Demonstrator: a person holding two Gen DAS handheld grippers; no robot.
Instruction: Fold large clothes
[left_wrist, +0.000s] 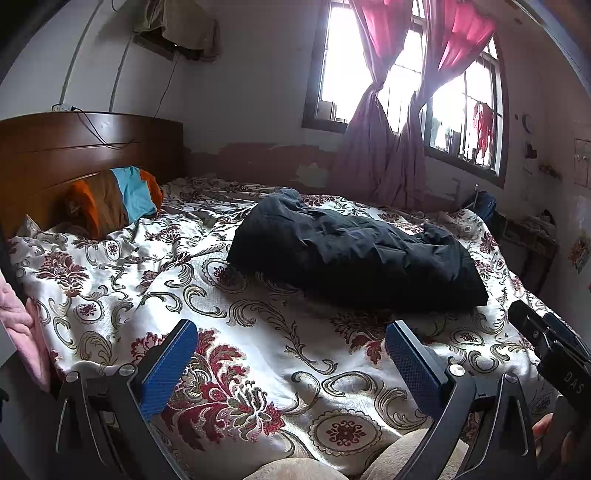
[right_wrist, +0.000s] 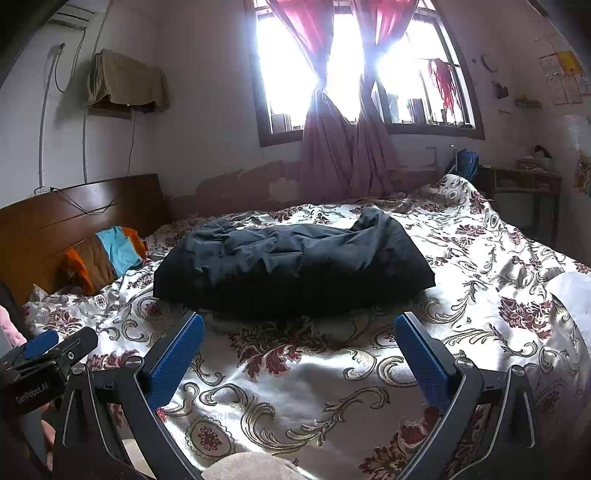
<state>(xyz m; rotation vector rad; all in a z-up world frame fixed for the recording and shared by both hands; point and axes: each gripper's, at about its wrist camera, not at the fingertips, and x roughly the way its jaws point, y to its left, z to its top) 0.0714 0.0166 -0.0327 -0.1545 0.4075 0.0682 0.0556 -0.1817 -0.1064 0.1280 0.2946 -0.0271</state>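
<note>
My left tongs (left_wrist: 291, 354) wide, right tongs (right_wrist: 299, 350) wide, both empty low in frame, folded black jacket (right_wrist: 291, 258) mid-frame on floral bedspread (right_wrist: 295, 387).

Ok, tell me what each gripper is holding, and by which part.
Nothing is held. The left gripper and right gripper are both open over the bedspread, short of the dark jacket.

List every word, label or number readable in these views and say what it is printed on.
"DAS": on the black body of the right gripper, at the left wrist view's edge.
"GenRobot.AI": on the left gripper, seen in the right wrist view.
Wall papers beside the window: too small to read.
</note>
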